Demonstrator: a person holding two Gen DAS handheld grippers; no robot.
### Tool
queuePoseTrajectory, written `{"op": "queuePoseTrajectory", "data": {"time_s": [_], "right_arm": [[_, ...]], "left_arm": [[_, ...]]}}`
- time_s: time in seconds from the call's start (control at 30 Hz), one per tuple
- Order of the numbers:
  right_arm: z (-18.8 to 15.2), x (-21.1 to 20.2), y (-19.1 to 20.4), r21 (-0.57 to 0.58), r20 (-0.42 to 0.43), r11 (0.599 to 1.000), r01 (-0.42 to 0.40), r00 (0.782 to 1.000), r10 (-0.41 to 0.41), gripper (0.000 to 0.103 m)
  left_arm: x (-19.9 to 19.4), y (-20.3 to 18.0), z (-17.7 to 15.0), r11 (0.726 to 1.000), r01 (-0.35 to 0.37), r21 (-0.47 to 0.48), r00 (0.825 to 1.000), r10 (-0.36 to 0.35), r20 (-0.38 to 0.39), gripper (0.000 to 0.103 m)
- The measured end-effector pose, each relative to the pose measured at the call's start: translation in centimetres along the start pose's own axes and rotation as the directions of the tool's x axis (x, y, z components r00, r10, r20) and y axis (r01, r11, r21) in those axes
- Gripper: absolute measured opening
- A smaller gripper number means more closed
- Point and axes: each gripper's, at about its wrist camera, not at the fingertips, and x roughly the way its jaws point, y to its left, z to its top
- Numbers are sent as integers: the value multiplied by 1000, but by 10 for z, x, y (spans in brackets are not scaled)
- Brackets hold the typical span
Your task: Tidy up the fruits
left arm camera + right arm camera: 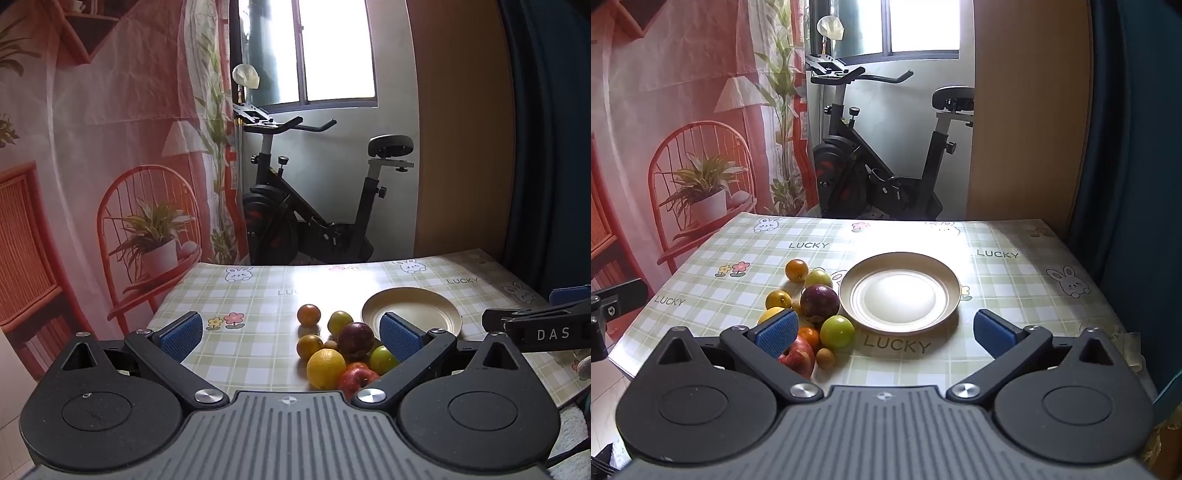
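A pile of fruit lies on the checked tablecloth, left of a cream plate (900, 295) that holds nothing. In the pile are a dark purple fruit (819, 302), a green apple (837, 331), a red apple (798, 356), a yellow lemon (326, 368), small oranges (797, 270) and a small brown fruit (826, 358). My left gripper (291, 336) stands open above the table's near side, the pile (341, 347) between and beyond its blue pads. My right gripper (886, 328) is open too, held above the plate's near rim. Neither holds anything.
The right gripper's black body (543, 330) reaches in at the right edge of the left wrist view. An exercise bike (882, 158) stands behind the table's far edge. A printed curtain (110, 147) hangs at the left, a wooden panel (1027, 110) at the right.
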Motion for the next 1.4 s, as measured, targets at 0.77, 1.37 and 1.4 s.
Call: {"op": "queuePoseTrajectory", "data": {"time_s": [0.77, 1.37, 1.4], "right_arm": [[3, -15, 2, 5, 36, 1000, 16, 999, -17, 103], [2, -16, 1, 10, 41, 1000, 16, 999, -16, 103], [2, -16, 1, 10, 41, 1000, 16, 999, -16, 103]], "left_arm": [[-5, -1, -2, 1000, 16, 11, 1000, -16, 13, 103], [-5, -3, -3, 1000, 18, 12, 1000, -18, 13, 103], [-4, -4, -3, 1000, 19, 12, 1000, -19, 12, 103]]}}
